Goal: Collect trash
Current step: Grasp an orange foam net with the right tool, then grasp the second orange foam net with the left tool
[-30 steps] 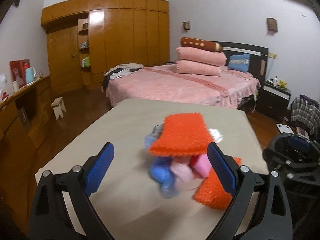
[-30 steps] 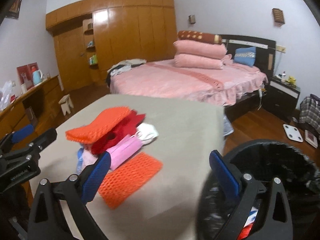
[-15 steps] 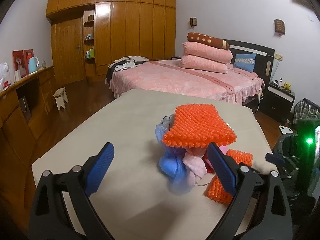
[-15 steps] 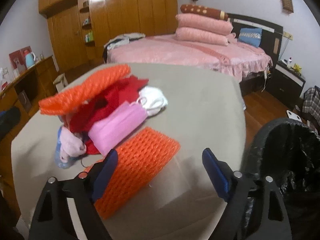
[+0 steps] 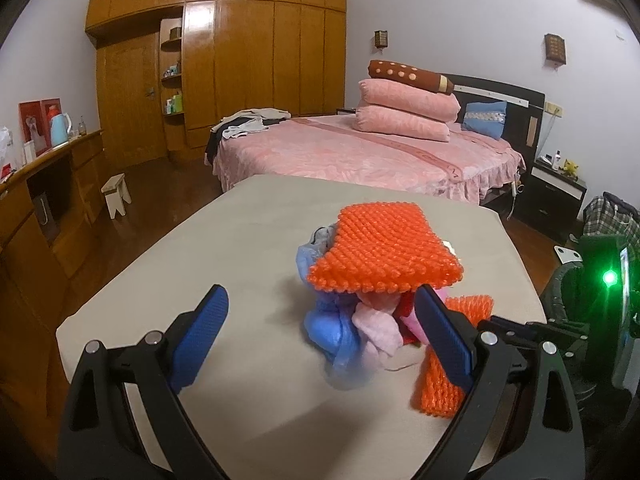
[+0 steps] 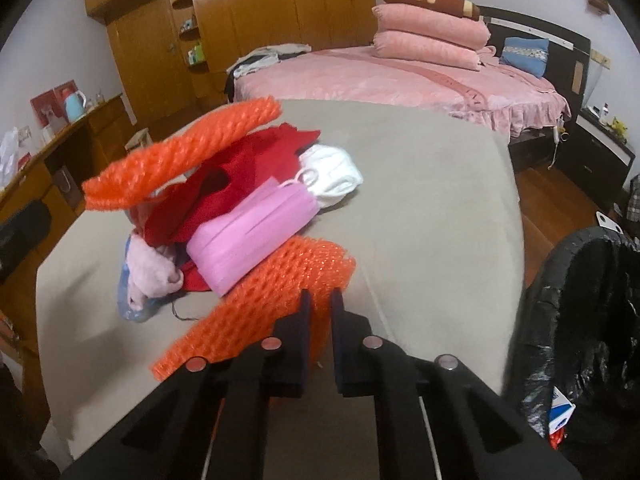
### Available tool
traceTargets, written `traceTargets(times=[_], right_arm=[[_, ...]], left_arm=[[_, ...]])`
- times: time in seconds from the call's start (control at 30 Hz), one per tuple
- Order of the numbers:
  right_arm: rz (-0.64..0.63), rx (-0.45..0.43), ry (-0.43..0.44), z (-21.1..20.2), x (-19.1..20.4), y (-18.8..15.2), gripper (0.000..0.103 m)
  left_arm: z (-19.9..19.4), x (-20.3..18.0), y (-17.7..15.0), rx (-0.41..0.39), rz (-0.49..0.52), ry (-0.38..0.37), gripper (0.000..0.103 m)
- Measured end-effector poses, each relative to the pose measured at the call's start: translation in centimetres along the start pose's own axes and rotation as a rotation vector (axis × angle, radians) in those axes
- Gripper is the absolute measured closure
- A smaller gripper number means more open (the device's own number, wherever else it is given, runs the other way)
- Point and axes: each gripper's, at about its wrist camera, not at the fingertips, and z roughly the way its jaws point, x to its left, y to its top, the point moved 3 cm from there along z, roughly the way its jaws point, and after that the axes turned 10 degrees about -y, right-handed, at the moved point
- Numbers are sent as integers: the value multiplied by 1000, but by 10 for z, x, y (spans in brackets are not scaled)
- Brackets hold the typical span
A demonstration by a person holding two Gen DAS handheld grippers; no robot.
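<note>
A heap of trash lies on the beige table [image 6: 432,184]: an orange foam net [image 6: 184,152] on top, red cloth [image 6: 244,176], a pink mask [image 6: 252,232], a white mask [image 6: 332,172] and a blue wad [image 5: 332,320]. A second orange foam net [image 6: 264,304] lies flat at the near edge. My right gripper [image 6: 321,300] is shut on this flat net's near end. My left gripper [image 5: 320,336] stands open in front of the heap, its blue pads [image 5: 200,336] wide apart and holding nothing. The flat net [image 5: 440,380] shows past its right pad.
A bin lined with a black bag [image 6: 592,312] stands at the table's right edge, with some trash in it. Behind the table are a pink bed [image 5: 360,152], a wooden wardrobe [image 5: 240,60] and a low wooden counter [image 5: 48,184] on the left.
My right gripper came down onto the flat orange net and its jaws went from wide open to shut on it. The left gripper stayed open in place.
</note>
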Motion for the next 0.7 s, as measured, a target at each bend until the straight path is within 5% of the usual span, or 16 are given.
traceTargets(times=[0.5,0.7], right_arm=[[35,-90,-50,-32,-40,41,94],[45,-93,-50,-33,-47,43,94]], left_arm=[[19,-42,14,-19,73,-85,12],[34,-57,6,6,117,-89,21]])
